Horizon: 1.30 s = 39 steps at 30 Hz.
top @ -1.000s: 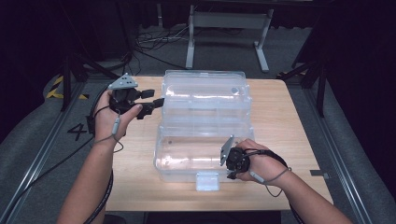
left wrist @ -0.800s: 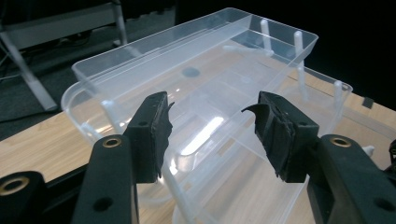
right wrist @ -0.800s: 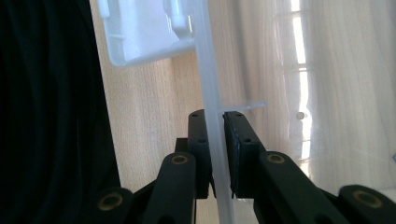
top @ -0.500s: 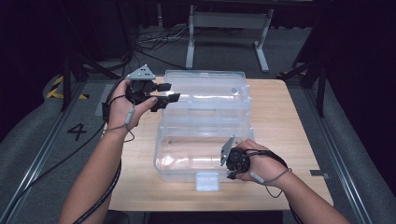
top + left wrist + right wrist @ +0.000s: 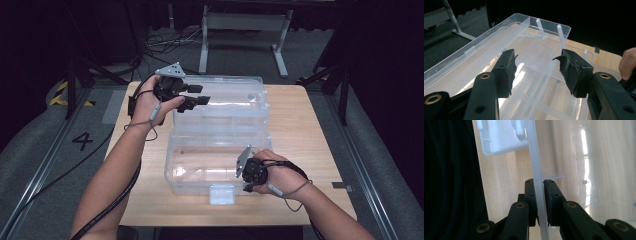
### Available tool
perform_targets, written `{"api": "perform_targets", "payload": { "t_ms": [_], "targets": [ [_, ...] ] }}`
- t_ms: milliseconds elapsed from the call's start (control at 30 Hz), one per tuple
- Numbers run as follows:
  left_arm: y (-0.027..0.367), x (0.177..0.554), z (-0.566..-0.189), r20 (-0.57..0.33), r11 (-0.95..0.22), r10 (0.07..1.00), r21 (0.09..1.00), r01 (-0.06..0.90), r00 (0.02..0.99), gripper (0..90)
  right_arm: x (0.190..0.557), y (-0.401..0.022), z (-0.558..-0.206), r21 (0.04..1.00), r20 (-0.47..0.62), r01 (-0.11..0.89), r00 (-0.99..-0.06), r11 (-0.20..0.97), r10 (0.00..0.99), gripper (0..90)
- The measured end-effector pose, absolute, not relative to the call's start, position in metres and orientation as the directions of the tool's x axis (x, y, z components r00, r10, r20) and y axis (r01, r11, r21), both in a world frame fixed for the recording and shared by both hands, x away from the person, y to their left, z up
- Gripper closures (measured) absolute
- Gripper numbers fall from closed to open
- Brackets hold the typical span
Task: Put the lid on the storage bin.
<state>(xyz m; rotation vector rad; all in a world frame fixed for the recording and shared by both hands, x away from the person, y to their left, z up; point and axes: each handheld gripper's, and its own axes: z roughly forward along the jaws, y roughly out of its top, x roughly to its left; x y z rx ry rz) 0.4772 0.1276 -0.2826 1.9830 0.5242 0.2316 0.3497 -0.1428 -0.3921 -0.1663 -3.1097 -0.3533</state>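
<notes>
I found the clear plastic box point(image 5: 220, 135) lying open at the table's point(image 5: 310, 140) centre. My right gripper point(image 5: 248, 175), at five o'clock, clamped its near rim point(image 5: 537, 182). My left gripper point(image 5: 196, 96), at eleven o'clock, hung with jaws apart over the lid point(image 5: 524, 45), gripping nothing.

You are carrying your left gripper point(image 5: 196, 97) away from the table's left edge and farther across the table point(image 5: 310, 130), toward the far part of the clear plastic box point(image 5: 220, 132). A second ago it was hanging beside the box's left side, near the middle of that side; half a second ago it was reaching the far left corner; now its open jaws are standing over the far half of the box, with nothing between them. Your left forearm point(image 5: 120, 165) is stretching out and swinging inward with it.
</notes>
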Motion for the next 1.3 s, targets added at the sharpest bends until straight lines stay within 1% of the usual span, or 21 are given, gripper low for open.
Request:
{"api": "perform_targets", "payload": {
  "t_ms": [267, 533, 1033, 1167, 1300],
  "targets": [
    [0.121, 0.490, -0.289, -0.078, -0.391, 0.489, 0.871, 0.298, 0.869, 46.8, 0.349, -0.143, -0.392, 0.231, 0.024, 0.117, -0.993, 0.966, 0.115, 81.8],
    [0.113, 0.496, -0.294, -0.088, -0.405, 0.472, 0.862, 0.304, 0.877, 47.1, 0.349, -0.144, -0.392, 0.232, 0.024, 0.118, -0.993, 0.966, 0.115, 81.8],
    [0.097, 0.490, -0.310, -0.108, -0.447, 0.416, 0.840, 0.307, 0.903, 48.3, 0.348, -0.145, -0.393, 0.241, 0.020, 0.119, -0.993, 0.963, 0.118, 81.7],
    [0.092, 0.490, -0.313, -0.112, -0.462, 0.403, 0.832, 0.308, 0.908, 49.9, 0.348, -0.145, -0.393, 0.243, 0.019, 0.119, -0.993, 0.963, 0.118, 81.7],
    [0.088, 0.490, -0.315, -0.085, -0.487, 0.394, 0.825, 0.287, 0.915, 54.2, 0.348, -0.145, -0.393, 0.244, 0.019, 0.116, -0.993, 0.963, 0.115, 81.7]
  ]
}}
